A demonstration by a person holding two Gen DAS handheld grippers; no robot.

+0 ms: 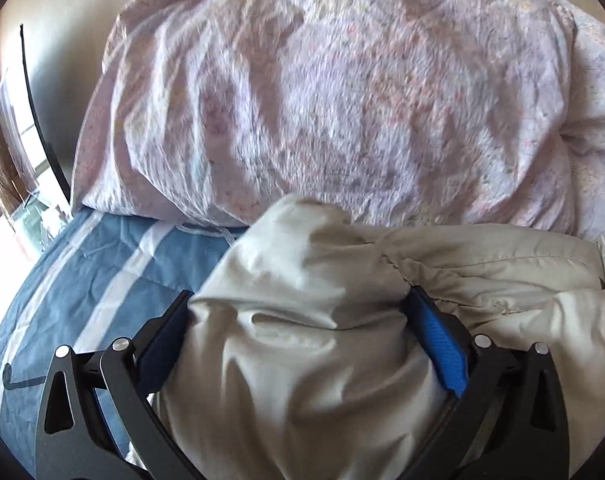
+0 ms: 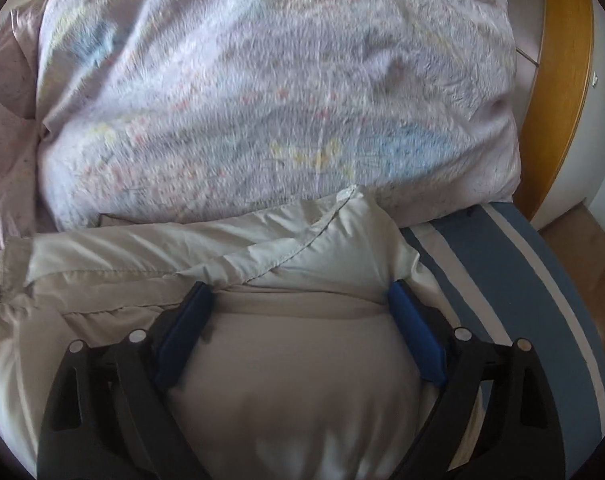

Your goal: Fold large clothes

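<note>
1. Cream jacket (image 1: 302, 360) bulges between the left tool (image 1: 298, 308), jaws wide and pressed on it.
2. Right tool (image 2: 300, 300) likewise clamps its puffy bulk.
3. Jacket lies on the blue striped bed (image 1: 102, 264), against floral bedding (image 2: 262, 100).

Black tongs (image 1: 298, 316), blue pads (image 2: 416, 334), silver screws
</note>
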